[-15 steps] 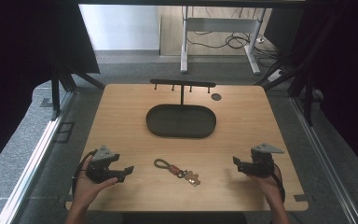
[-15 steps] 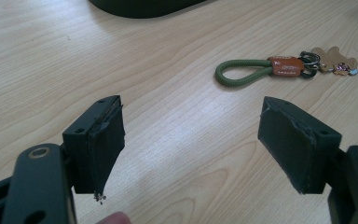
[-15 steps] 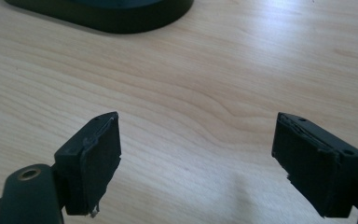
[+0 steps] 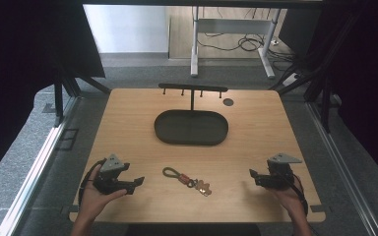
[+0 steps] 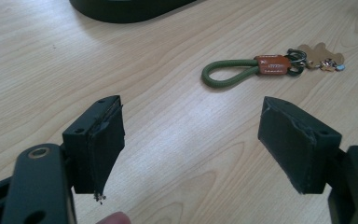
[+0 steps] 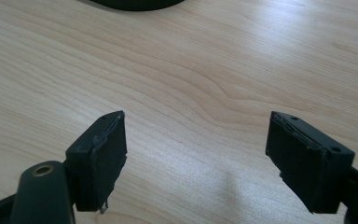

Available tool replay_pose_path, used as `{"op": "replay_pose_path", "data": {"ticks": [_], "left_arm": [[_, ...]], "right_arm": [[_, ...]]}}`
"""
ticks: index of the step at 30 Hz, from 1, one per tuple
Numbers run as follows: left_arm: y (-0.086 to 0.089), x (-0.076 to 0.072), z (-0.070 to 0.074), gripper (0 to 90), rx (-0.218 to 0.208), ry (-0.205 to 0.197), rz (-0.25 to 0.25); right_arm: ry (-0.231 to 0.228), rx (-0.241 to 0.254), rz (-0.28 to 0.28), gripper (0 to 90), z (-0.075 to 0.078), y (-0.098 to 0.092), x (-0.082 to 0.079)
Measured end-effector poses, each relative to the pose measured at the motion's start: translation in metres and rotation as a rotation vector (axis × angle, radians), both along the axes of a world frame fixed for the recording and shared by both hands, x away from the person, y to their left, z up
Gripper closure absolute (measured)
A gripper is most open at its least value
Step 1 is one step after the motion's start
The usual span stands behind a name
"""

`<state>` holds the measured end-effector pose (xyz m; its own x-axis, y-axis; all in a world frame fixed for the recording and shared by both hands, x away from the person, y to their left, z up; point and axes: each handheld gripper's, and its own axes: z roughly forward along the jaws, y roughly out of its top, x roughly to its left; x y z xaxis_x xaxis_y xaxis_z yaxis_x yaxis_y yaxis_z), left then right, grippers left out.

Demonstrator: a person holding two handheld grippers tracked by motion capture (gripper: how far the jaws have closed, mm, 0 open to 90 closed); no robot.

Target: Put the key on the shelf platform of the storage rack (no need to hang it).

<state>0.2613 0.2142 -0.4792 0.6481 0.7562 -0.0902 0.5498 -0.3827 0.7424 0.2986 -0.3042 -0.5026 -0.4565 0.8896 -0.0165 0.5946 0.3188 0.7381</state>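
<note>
On the near half of the wooden table, between the two hands: keychain lying flat and untouched, green cord loop toward the left gripper, leather tab and small charms (too small to make out, possibly a figure-shaped tag) toward the right gripper. Left gripper resting low on the table just beside the loop, jaws spread wide with nothing between them; in the left gripper view, loop ahead of the open jaws and slightly off to one side. Right gripper likewise released, jaws wide apart over bare wood, near the charm end yet clear of it. Farther back, dark oval tray vacant, and the hook rack behind it bare. Judged stage: opening, nothing grasped or moved; pick-up and placement on tray or rack all remaining.
</note>
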Motion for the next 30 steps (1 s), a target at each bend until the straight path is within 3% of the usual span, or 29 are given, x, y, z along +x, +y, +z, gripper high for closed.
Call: {"op": "replay_pose_path", "data": {"ticks": [6, 15, 22, 30], "left_arm": [[0.001, -0.002, 0.001, 23.0, 0.006, -0.003, 0.014], [0.003, -0.007, 0.005, 23.0, 0.006, -0.015, 0.018], [0.000, -0.005, 0.001, 23.0, 0.009, -0.001, 0.020], [0.000, -0.004, 0.005, 22.9, -0.001, -0.008, 0.014]], "right_arm": [[0.023, 0.005, 0.038, 22.3, -0.001, 0.000, 0.001], [0.004, 0.020, 0.070, 26.4, 0.007, 0.004, 0.001], [0.000, 0.024, 0.093, 29.0, 0.012, 0.002, 0.000], [0.031, -0.010, 0.149, 34.7, 0.025, 0.012, 0.003]]}}
